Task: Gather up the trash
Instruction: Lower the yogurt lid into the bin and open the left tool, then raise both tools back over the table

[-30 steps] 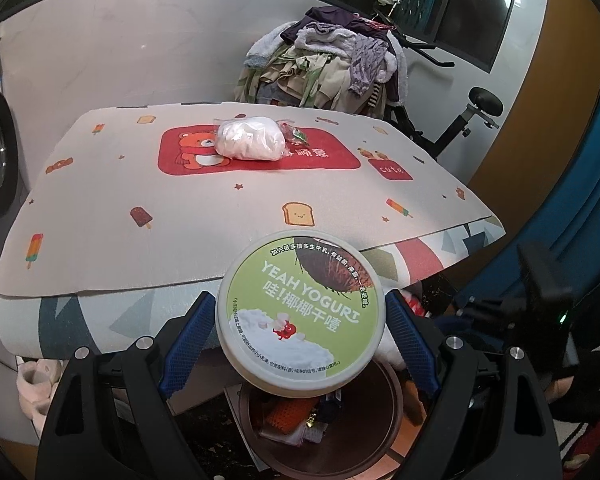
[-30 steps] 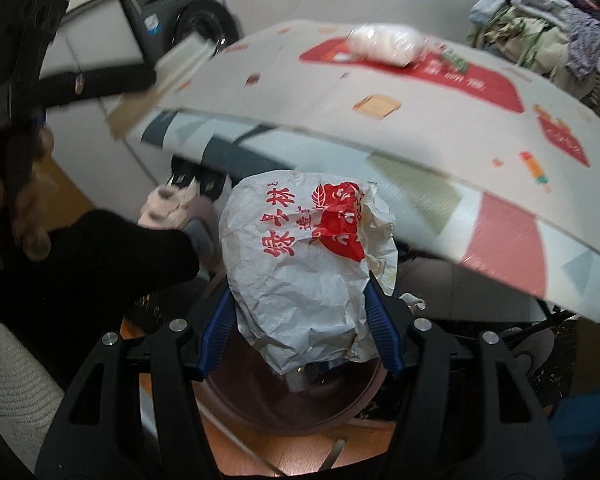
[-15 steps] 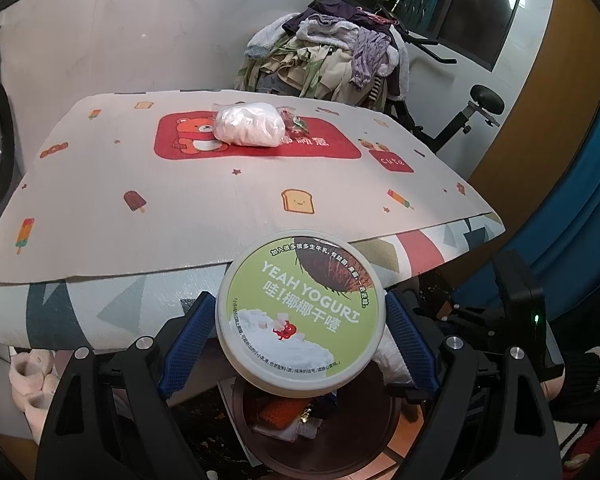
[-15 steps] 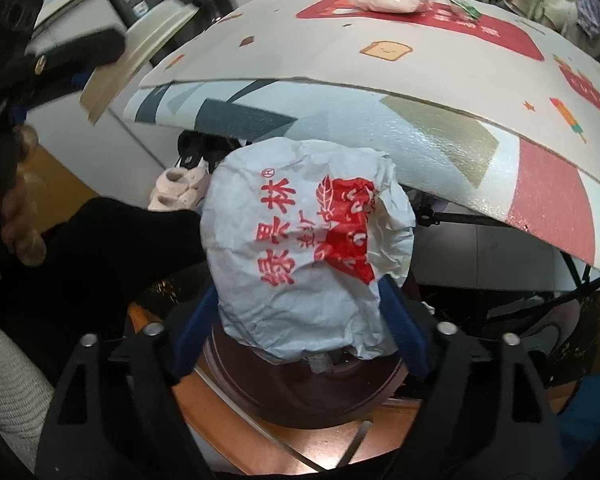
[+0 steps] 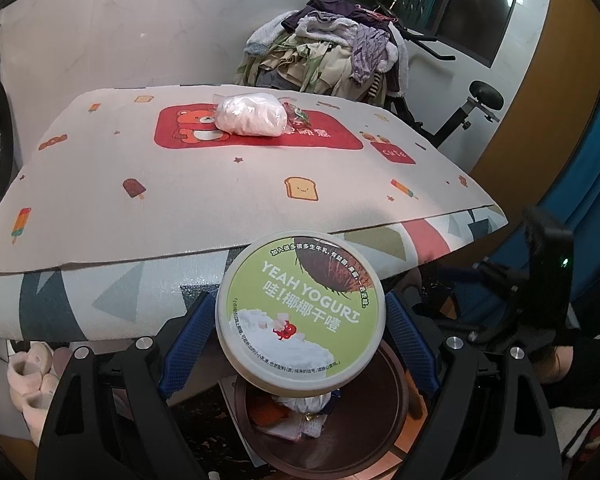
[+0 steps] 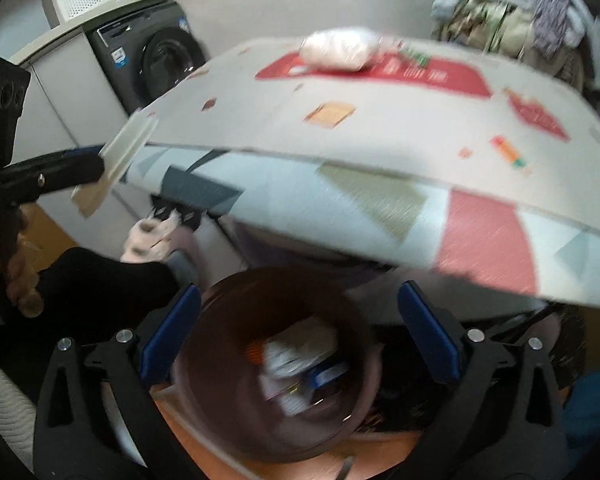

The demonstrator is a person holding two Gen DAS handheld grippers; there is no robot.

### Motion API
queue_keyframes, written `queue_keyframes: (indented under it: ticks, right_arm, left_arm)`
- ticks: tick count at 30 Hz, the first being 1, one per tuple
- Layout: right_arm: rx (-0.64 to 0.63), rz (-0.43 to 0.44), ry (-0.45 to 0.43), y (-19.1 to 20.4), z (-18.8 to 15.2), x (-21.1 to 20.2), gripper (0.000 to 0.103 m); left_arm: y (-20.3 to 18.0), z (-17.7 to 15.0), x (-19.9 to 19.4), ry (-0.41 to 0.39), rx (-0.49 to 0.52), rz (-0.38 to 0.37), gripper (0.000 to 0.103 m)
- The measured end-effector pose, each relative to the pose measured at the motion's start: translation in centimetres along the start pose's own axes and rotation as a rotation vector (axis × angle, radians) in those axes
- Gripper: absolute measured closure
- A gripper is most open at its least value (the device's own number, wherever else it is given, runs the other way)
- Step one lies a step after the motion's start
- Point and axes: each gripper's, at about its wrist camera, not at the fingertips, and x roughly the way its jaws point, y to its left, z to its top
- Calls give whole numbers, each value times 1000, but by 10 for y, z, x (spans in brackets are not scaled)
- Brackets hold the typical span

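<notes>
White crumpled wrapper gone from the right gripper [image 6: 298, 340], whose spread fingers now hang empty above the brown trash bin [image 6: 220, 420], while the left gripper [image 5: 300, 344] keeps pinching the yogurt tub [image 5: 300, 314], 1 drop remaining.

Yogurt tub [image 5: 300, 312]: round, white rim, green lid printed "YEAH YOGURT", lid tilting toward the camera, hanging near centre just past the table's near edge, directly over the trash bin [image 5: 384, 432]. Bin: round, dark brown, standing on the floor under the table edge, holding crumpled white paper, an orange scrap and a blue-and-white wrapper; contents blurring in the right wrist view [image 6: 276, 364]. White plastic bag [image 5: 251, 115]: lumpy, translucent, lying on the red bear print at the far centre of the tabletop, a small green-and-red wrapper [image 5: 298, 114] touching its right side.
</notes>
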Motion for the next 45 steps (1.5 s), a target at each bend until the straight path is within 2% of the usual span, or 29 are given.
queue_keyframes:
  ticks: [7, 19, 35, 38, 40, 45]
  right_arm:
    - [7, -76, -55, -13, -11, -2, 6]
    - [86, -105, -40, -28, -16, 8, 6]
    - [84, -109, -32, -27, -17, 11, 6]
    - [84, -110, -31, -27, -17, 11, 6]
    - [84, -111, -30, -28, -17, 12, 6]
    - [87, -110, -27, -29, -18, 12, 6]
  left_arm:
    - [-2, -16, 10, -12, 54, -15, 20]
    - [-21, -35, 41, 63, 138, -46, 20]
    - [-24, -40, 51, 107, 154, -68, 19]
    - [-25, -40, 52, 110, 161, -74, 17]
    - [-26, -41, 52, 110, 166, -68, 8]
    - [-27, -41, 54, 114, 169, -51, 6]
